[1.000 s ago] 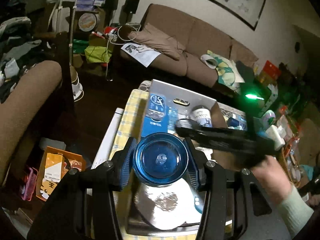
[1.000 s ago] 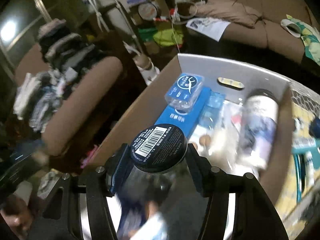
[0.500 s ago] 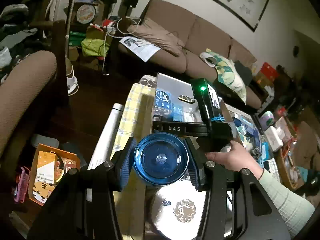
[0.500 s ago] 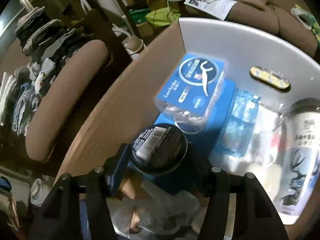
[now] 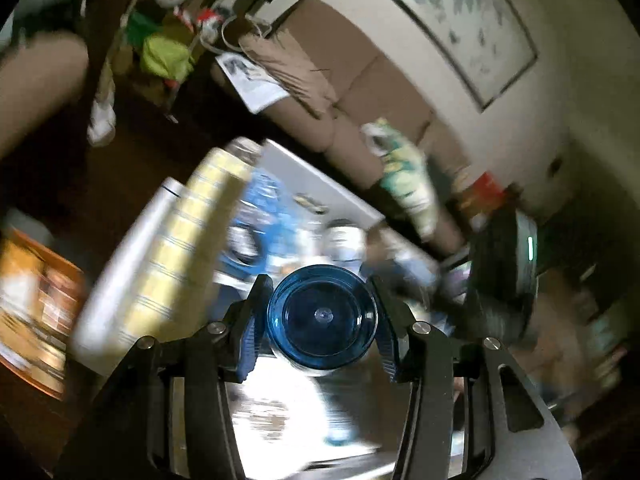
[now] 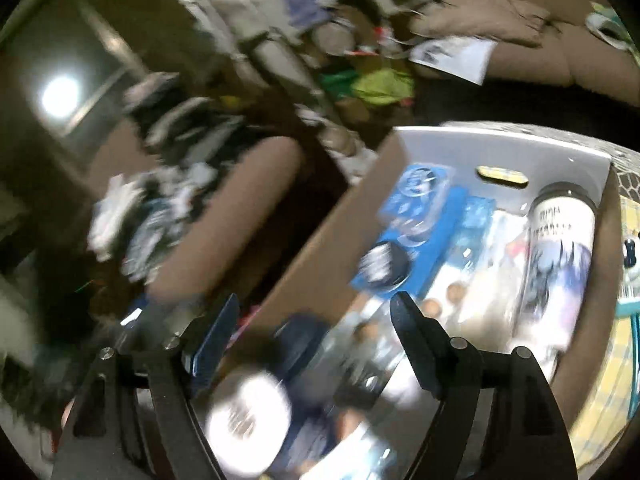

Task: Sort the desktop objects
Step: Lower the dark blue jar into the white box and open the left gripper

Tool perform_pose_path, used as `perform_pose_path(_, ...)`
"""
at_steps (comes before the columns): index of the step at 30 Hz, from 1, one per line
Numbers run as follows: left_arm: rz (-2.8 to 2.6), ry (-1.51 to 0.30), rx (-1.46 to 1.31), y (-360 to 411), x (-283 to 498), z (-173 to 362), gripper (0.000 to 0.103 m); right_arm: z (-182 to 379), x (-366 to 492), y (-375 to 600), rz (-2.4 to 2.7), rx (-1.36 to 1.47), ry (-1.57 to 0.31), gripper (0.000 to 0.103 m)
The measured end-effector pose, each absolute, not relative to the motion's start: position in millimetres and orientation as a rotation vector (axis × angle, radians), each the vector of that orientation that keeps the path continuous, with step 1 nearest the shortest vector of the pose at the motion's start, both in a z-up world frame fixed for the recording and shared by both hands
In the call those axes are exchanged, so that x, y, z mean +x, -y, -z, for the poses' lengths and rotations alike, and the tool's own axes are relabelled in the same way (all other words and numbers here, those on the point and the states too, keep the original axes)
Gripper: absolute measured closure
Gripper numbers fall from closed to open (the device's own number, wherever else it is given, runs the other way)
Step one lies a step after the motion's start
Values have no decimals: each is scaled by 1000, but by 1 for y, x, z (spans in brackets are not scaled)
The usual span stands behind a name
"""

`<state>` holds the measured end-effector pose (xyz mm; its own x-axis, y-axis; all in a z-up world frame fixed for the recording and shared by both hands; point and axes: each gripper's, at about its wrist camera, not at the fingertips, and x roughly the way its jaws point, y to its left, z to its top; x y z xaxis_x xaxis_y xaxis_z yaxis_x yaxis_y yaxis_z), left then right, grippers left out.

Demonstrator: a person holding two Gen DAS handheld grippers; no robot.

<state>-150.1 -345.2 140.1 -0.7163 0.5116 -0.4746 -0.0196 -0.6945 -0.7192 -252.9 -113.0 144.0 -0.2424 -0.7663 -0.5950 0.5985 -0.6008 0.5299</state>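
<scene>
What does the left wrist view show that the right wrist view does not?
Only the left wrist view: the left gripper shut on a blue jar, a framed picture on the wall, and the right gripper's body with its green light.

Only the right wrist view: the right gripper, jaws opening with nothing between them, and a black tin lying in the box.

Both: the box, the white bottle in it, and the brown sofa.

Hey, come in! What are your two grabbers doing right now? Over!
Left gripper shut on blue jar. Right gripper empty, jaws opening. Black round tin lies in cardboard box. Nothing blocking.
</scene>
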Motion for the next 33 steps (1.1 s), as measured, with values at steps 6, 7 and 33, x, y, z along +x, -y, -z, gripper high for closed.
perform_pose_path(6,-2048,1420,-845,334,-154,-109,58,-173,-179,89,1850,851,223,16)
perform_pose_path(7,-1990,1458,-830,329,-155,-105,58,-177,-170,86,1854,808,222,15)
perform_pose_path(33,-1651,1576,-734,295,-185,-101,39,-195,-194,63,1712,766,282,51)
